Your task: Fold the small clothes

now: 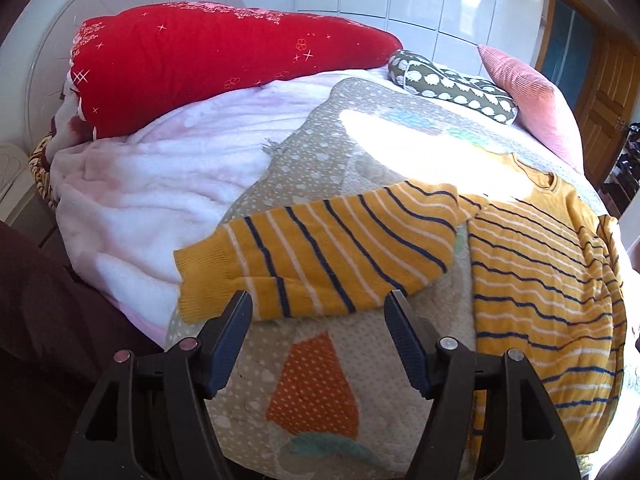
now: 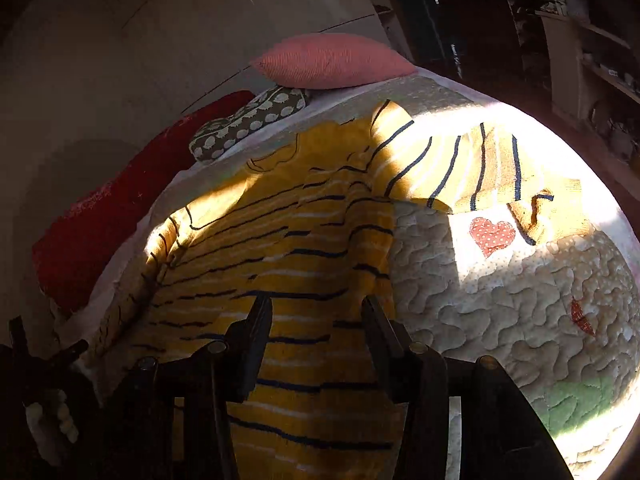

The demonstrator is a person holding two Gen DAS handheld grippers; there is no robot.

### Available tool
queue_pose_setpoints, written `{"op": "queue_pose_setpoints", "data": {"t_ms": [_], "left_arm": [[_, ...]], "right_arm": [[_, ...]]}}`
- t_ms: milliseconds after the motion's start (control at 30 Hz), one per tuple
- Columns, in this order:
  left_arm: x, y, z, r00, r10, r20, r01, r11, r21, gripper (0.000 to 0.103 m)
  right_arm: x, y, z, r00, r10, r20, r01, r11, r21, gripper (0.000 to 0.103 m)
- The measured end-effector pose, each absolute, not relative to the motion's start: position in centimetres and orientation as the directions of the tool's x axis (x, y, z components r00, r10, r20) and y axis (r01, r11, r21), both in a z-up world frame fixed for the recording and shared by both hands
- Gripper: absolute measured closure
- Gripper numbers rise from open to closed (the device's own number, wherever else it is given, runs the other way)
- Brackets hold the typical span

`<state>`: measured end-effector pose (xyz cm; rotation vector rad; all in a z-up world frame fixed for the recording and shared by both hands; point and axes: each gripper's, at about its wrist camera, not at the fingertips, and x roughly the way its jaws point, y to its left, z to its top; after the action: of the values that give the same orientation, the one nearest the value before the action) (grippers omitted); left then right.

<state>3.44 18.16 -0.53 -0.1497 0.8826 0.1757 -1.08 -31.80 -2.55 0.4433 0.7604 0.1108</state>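
Observation:
A small yellow sweater (image 1: 544, 272) with navy and white stripes lies flat on a quilted bedspread (image 1: 312, 392). Its left sleeve (image 1: 320, 256) stretches out to the left. My left gripper (image 1: 318, 306) is open and empty, its fingertips just short of that sleeve's lower edge. In the right wrist view the sweater body (image 2: 304, 272) fills the middle and its other sleeve (image 2: 472, 164) lies in sunlight toward the right. My right gripper (image 2: 316, 308) is open and empty, just above the sweater's lower body.
A red quilt (image 1: 208, 64) and a pink fleece blanket (image 1: 152, 184) are heaped at the bed's left. A green patterned cushion (image 1: 452, 84) and a pink pillow (image 1: 528, 96) lie at the far side. Shelves (image 2: 592, 64) stand beyond the bed's right edge.

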Motion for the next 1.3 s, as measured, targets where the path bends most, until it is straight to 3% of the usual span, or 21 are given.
{"op": "queue_pose_setpoints", "data": {"t_ms": [667,700,733,767,800,933,1167,1200,1233,1300], "left_arm": [[14.7,21.0,-5.8,0.501,0.039,-0.864,-0.232,0.968,-0.091,0.032],[15.0,21.0,-5.8,0.502,0.033,-0.864,-0.224,0.97,-0.093,0.045],[15.0,20.9,-5.5,0.506,0.038,-0.862,-0.222,0.971,-0.087,0.078],[15.0,21.1,-5.3,0.507,0.034,-0.861,-0.219,0.971,-0.091,0.092],[14.9,21.4,-5.1,0.509,0.006,-0.861,-0.217,0.969,-0.121,0.098],[13.6,23.8,-4.1,0.542,-0.069,-0.838,-0.257,0.935,-0.243,0.099],[10.4,27.0,-3.2,0.572,-0.035,-0.819,-0.322,0.909,-0.264,0.096],[10.0,27.3,-3.2,0.575,-0.02,-0.818,-0.325,0.912,-0.25,0.089],[9.7,27.4,-3.3,0.573,-0.001,-0.819,-0.327,0.917,-0.23,0.072],[9.1,27.5,-3.6,0.569,0.017,-0.822,-0.32,0.925,-0.203,0.052]], "right_arm": [[1.3,-21.7,-3.2,0.624,0.351,-0.698,-0.167,0.932,0.321,0.053],[1.4,-20.8,-3.1,0.617,0.363,-0.698,-0.189,0.93,0.316,0.052],[1.7,-19.9,-3.0,0.609,0.373,-0.7,-0.209,0.927,0.312,0.052],[2.0,-19.0,-3.0,0.599,0.384,-0.703,-0.23,0.923,0.308,0.052],[2.3,-18.1,-3.0,0.589,0.393,-0.706,-0.248,0.919,0.305,0.051],[3.9,-14.3,-3.4,0.529,0.439,-0.726,-0.317,0.896,0.311,0.051],[7.0,-7.2,-3.6,0.414,0.529,-0.741,-0.445,0.827,0.342,0.051],[7.6,-6.1,-3.8,0.398,0.537,-0.744,-0.458,0.819,0.346,0.051],[8.1,-5.1,-3.9,0.383,0.545,-0.746,-0.47,0.81,0.35,0.051],[9.3,-3.0,-4.1,0.35,0.566,-0.746,-0.495,0.788,0.366,0.051]]}}
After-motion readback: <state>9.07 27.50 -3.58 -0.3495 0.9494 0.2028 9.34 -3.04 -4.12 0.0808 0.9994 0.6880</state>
